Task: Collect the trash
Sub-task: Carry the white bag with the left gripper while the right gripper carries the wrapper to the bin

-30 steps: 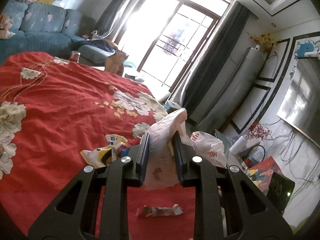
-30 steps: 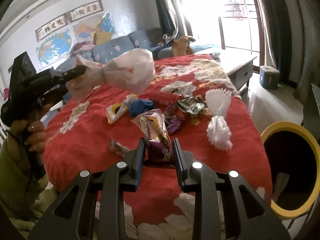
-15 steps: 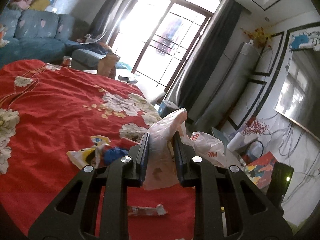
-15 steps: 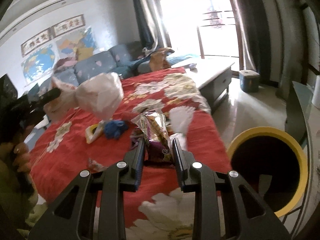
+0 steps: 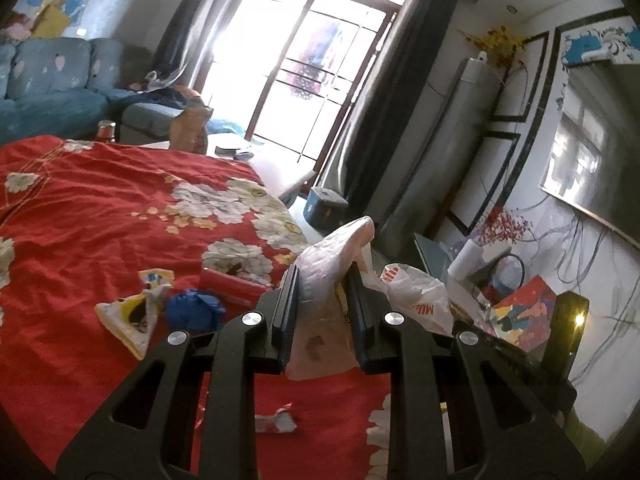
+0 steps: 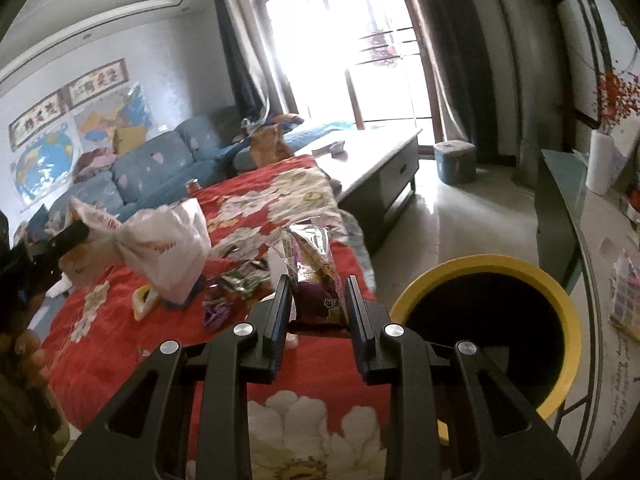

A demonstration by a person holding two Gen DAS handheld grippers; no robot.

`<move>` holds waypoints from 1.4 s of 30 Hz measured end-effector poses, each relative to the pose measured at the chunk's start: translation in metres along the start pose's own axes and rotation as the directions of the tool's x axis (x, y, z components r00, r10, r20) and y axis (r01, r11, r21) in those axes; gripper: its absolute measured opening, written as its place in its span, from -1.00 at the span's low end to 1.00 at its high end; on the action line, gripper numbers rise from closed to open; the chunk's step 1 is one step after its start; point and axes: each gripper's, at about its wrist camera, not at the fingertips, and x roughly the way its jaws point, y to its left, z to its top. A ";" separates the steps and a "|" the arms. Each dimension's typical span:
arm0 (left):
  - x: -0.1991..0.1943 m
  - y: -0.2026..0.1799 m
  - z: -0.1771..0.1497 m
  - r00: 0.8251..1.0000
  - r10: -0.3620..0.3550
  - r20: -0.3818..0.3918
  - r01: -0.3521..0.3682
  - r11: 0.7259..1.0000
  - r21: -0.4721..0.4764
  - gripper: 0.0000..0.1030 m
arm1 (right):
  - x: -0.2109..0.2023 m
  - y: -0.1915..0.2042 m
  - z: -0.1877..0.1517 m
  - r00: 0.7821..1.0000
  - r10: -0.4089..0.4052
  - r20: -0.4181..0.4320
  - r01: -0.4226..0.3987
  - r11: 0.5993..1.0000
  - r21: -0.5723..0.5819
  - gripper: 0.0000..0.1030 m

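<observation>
Left gripper [image 5: 322,280]: black flat fingers clamped on a thin, crinkled, translucent white plastic bag [image 5: 332,272]; the bag's bulk with orange lettering balloons out beyond the right finger, off the bed. Right gripper [image 6: 318,292]: pads pinched on a glossy, creased purple snack packet [image 6: 316,276], held upright above the bed edge.

Beneath: wrinkled red bedspread [image 5: 80,216] with pale flower print. Loose on it: a yellow-and-white wrapper [image 5: 132,316], a crumpled blue wad [image 5: 194,312], a small foil scrap [image 5: 276,424], shiny silver-green wrappers [image 6: 244,276]. A round bin with yellow rim [image 6: 568,328] and dark inside stands on the floor just beside the bed.

Versus a second ago: both grips unchanged; the right view has swung toward the bin, which now fills more of the frame; the white pleated paper piece is no longer in view.
</observation>
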 end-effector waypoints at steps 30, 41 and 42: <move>0.072 -0.084 -0.032 0.984 -0.047 -0.169 0.080 0.977 0.195 -0.66 | -0.013 -0.095 -0.004 0.988 -0.151 0.030 0.142 0.969 0.200 -0.49; 0.109 -0.120 -0.054 0.969 -0.040 -0.242 0.112 0.950 0.293 -0.66 | -0.009 -0.125 -0.010 0.983 -0.182 0.014 0.172 0.951 0.256 -0.49; 0.113 -0.125 -0.057 0.968 -0.037 -0.249 0.115 0.945 0.306 -0.66 | -0.008 -0.128 -0.011 0.983 -0.186 0.010 0.177 0.949 0.261 -0.49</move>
